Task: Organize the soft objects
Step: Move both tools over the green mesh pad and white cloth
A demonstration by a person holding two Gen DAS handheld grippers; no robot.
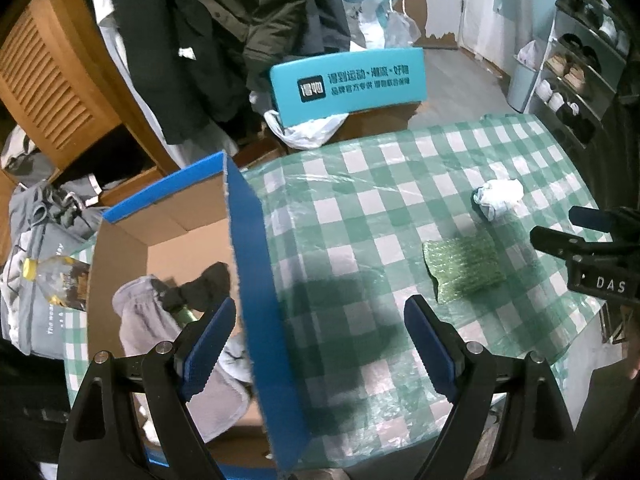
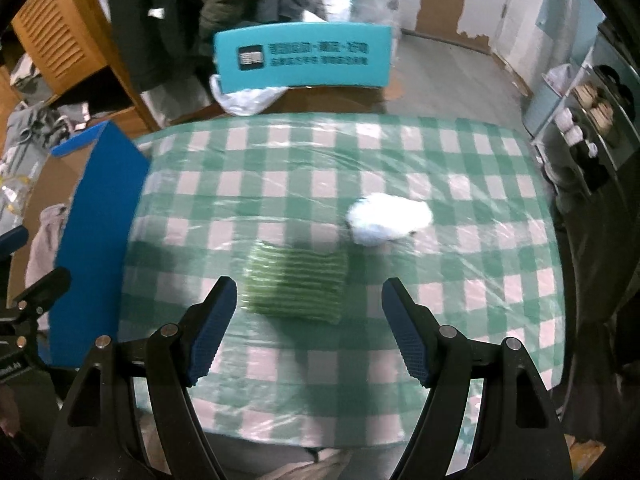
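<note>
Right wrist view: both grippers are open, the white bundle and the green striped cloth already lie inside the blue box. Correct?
Not quite. The green striped cloth and white bundle lie on the checked table, outside the blue box, as the right wrist view shows. Both grippers, right and left, are open.

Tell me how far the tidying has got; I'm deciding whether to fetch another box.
Partly done: a grey cloth and a dark item already lie in the blue cardboard box. Nothing is in hand; the left gripper and right gripper are both open. Left on the table: the green striped cloth and the white bundle.
</note>
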